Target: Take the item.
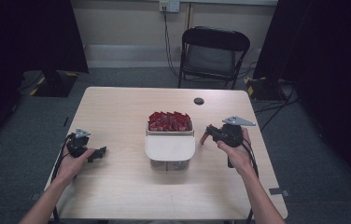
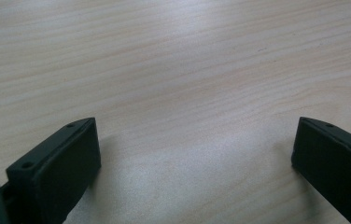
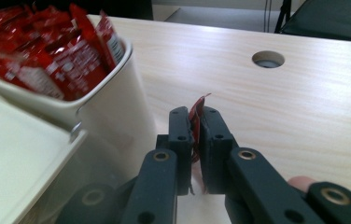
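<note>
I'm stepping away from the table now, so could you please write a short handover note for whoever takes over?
Right gripper: shut on one red sachet, held beside the white container.
Left gripper: open, holding nothing, low over bare table.
Things: the container's open half is full of red sachets; a lid covers its near half.
Done: one sachet gripped.
Left: probably placing it; the destination isn't evident.

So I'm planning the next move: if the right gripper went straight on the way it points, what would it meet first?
Probably the white bin of red packets; in the high view the right gripper, clamping a packet, points at it.
</note>
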